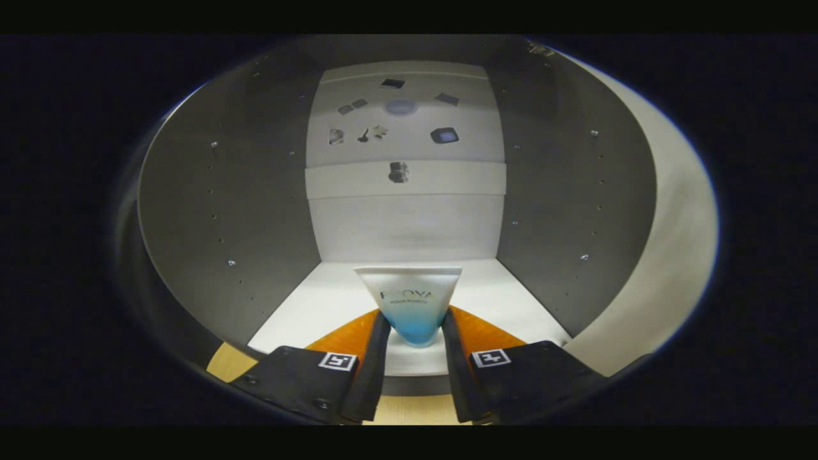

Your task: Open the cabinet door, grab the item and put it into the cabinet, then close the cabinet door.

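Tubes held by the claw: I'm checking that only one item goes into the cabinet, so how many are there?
1. A single tube stands upright between the fingers of the claw, which press on it from both sides, just above the cabinet floor.

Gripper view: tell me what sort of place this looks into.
Likely the inside of an open cabinet: grey side walls with peg holes, a white floor. The gripper holds a tube over it.

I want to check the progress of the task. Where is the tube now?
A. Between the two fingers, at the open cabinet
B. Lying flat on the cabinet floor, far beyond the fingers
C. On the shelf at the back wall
A: the tube stands between the fingers of the gripper, which press on both its sides, with the cabinet floor beyond it.
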`<state>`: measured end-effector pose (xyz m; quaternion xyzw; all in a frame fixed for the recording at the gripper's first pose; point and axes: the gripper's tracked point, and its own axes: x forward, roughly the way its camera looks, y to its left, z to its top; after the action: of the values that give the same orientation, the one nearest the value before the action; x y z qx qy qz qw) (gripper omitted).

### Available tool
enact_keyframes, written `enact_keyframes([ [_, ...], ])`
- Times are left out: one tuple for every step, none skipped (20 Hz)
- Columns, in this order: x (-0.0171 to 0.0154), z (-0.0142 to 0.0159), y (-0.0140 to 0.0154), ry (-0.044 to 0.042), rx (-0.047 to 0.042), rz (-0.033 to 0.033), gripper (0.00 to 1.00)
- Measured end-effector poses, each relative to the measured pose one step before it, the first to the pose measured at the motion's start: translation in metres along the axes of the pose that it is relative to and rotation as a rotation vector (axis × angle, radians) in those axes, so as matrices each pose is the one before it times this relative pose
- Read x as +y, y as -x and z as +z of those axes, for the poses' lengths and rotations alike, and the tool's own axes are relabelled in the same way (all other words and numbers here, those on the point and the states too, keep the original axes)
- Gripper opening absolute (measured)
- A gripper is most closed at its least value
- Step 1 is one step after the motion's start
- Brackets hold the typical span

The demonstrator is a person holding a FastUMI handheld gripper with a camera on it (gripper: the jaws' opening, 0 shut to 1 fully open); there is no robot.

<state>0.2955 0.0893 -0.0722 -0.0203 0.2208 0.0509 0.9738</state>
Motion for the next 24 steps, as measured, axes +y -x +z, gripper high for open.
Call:
enact_keyframes([
  [0.00093, -0.00377, -0.00325, 0.00146, 0.01816, 0.00589, 0.52],
  [-0.00080, 0.00528, -0.00340, 0.00225, -0.01408, -0.00468, 0.52],
  [-0.00319, -0.00178, -0.00064, 0.01310, 0.01233, -0.00987, 0.51],
  [-0.00010, 0.00085, -0.00197, 0.00492, 0.00123, -0.00183, 0.52],
  [-0.00049, -0.00012, -0.00171, 0.00130, 0.00371, 0.00256, 0.52],
  [-0.00019, 0.00078, 0.00002, -0.00085, -0.00016, 0.00087, 0.53],
  [-0.00118, 0.00079, -0.00050, 0.00092, 0.00006, -0.00244, 0.53],
  [-0.00125, -0.00050, -0.00091, 0.00113, -0.00161, -0.00767, 0.55],
  [-0.00216, -0.00180, 0.00026, 0.00321, 0.00083, -0.00820, 0.55],
  [0.00003, 0.00174, -0.00042, -0.00016, -0.00223, -0.00286, 0.55],
  [-0.00075, 0.00172, -0.00009, -0.00046, -0.00682, -0.00085, 0.56],
  [-0.00115, 0.00167, 0.00069, 0.00016, -0.00833, -0.00058, 0.57],
  [0.00024, 0.00209, -0.00049, 0.00102, -0.00678, -0.00017, 0.57],
  [0.00127, 0.00105, 0.00228, 0.00005, -0.00609, 0.00589, 0.60],
  [0.00161, 0.00082, 0.00095, -0.00143, -0.00335, 0.00737, 0.65],
  [0.00035, 0.00100, 0.00252, -0.00075, -0.00412, 0.00372, 0.67],
  [0.00092, 0.00081, 0.00205, 0.00069, -0.00420, 0.00361, 0.74],
  [0.00001, 0.00208, 0.00296, 0.00082, -0.00959, -0.00227, 0.78],
  [-0.00168, 0.00375, 0.00377, 0.00058, -0.01401, -0.00969, 0.86],
  [-0.00053, 0.00416, 0.00571, 0.00052, -0.01451, -0.00442, 0.90],
  [0.00006, 0.00349, 0.00667, 0.00024, -0.01386, -0.00315, 0.91],
  [-0.00065, 0.00543, 0.00817, -0.00040, -0.01836, -0.00106, 0.93],
  [-0.00033, 0.00593, 0.01119, -0.00117, -0.02126, -0.00173, 0.93],
  [-0.00115, 0.00573, 0.01288, -0.00308, -0.02209, -0.00202, 0.93],
])
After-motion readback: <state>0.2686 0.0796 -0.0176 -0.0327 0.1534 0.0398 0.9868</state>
